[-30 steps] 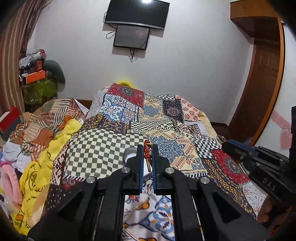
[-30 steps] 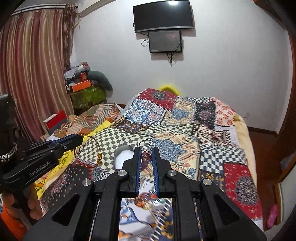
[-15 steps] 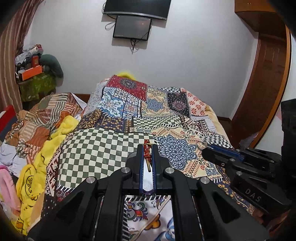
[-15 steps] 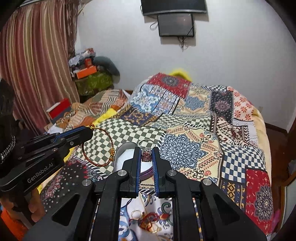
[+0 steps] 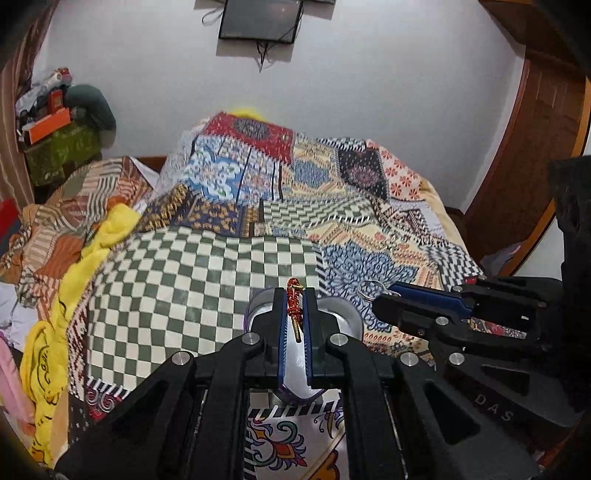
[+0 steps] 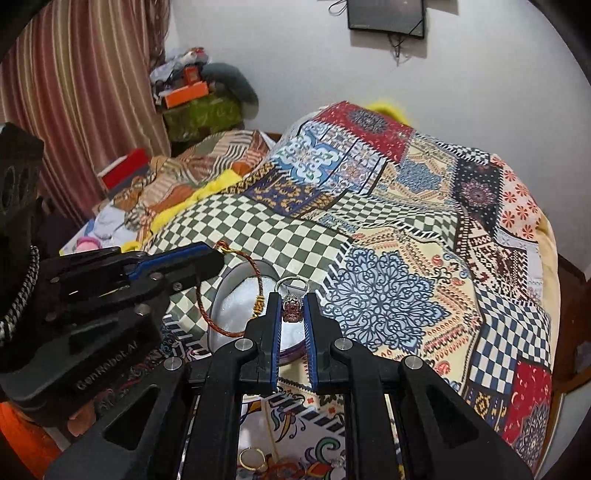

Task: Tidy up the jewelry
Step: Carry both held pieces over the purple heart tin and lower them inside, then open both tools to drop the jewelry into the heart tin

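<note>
Now | left gripper (image 5: pixel 295 314) clamps bracelet (image 6: pixel 236 302) | right gripper (image 6: pixel 293 310) clamps ring (image 6: pixel 292 305) | lower both gently into white dish (image 6: pixel 240 306) before opening.

Your left gripper (image 5: pixel 294 295) hides most of the white dish (image 5: pixel 343 310) behind its fingers; the red bracelet (image 5: pixel 294 295) shows only edge-on there; the ring (image 5: pixel 367 287) is too small to read; the wall screen (image 6: pixel 386 16) is cut off by the top edge in the right view.

Bowl (image 6: pixel 240 302) on bedspread (image 6: pixel 406 258) — bracelet (image 6: pixel 229 295) above.
</note>
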### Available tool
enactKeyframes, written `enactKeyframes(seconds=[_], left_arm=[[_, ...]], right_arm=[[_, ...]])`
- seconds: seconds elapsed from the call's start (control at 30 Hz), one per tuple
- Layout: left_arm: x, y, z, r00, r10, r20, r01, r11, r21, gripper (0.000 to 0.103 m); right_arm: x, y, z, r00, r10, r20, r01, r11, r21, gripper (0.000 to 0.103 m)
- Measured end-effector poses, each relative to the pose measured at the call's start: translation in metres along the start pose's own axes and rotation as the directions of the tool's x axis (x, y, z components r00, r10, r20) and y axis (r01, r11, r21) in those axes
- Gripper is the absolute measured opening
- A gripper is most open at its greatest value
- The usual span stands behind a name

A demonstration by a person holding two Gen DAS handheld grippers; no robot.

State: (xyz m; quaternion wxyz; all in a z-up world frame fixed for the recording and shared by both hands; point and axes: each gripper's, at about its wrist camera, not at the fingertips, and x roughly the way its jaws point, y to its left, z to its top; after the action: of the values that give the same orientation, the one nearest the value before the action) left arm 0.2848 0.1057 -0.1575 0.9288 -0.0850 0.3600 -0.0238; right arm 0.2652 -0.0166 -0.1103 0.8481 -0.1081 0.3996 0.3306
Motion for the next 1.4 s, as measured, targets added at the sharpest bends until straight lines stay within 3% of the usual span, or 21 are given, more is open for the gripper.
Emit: enactKeyframes(seconds=[0.27,0.43,0.63,0.97,1.13,1.3,1.4], left_arm=[[0.020,0.009,-0.004,0.996,-0.036,-0.077,0.037,0.999,0.008,0.006],[0.030,0.008,-0.005,0.994,-0.020,-0.104,0.025,0.999,0.038,0.006],[0.035,0.005,-0.007,0.994,-0.002,-0.112,0.011,0.997,0.072,0.006],[0.030,0.015,-0.008,0.992,0.015,-0.122,-0.007,0.998,0.064,0.006],[0.027,0.021,-0.008,0.989,0.046,-0.138,-0.039,0.998,0.053,0.013],[0.017,0.021,-0.012,0.988,0.071,-0.140,-0.064,0.996,0.057,0.013],[0.008,0.019,-0.013,0.987,0.095,-0.130,-0.087,0.994,0.064,0.014]], right_arm=[[0.027,-0.005,-0.004,0.996,0.035,-0.082,-0.034,0.999,0.010,0.010],[0.039,-0.013,-0.001,0.987,0.096,-0.128,-0.089,0.995,0.054,0.010],[0.048,-0.011,-0.002,0.980,0.112,-0.165,-0.105,0.993,0.053,0.010],[0.055,-0.004,-0.003,0.976,0.093,-0.195,-0.097,0.995,-0.011,0.010],[0.054,-0.001,-0.001,0.970,0.110,-0.218,-0.115,0.993,-0.014,0.011],[0.046,0.006,-0.003,0.974,0.059,-0.217,-0.072,0.996,-0.052,0.023],[0.035,0.007,-0.002,0.980,0.040,-0.195,-0.053,0.997,-0.062,0.025]])
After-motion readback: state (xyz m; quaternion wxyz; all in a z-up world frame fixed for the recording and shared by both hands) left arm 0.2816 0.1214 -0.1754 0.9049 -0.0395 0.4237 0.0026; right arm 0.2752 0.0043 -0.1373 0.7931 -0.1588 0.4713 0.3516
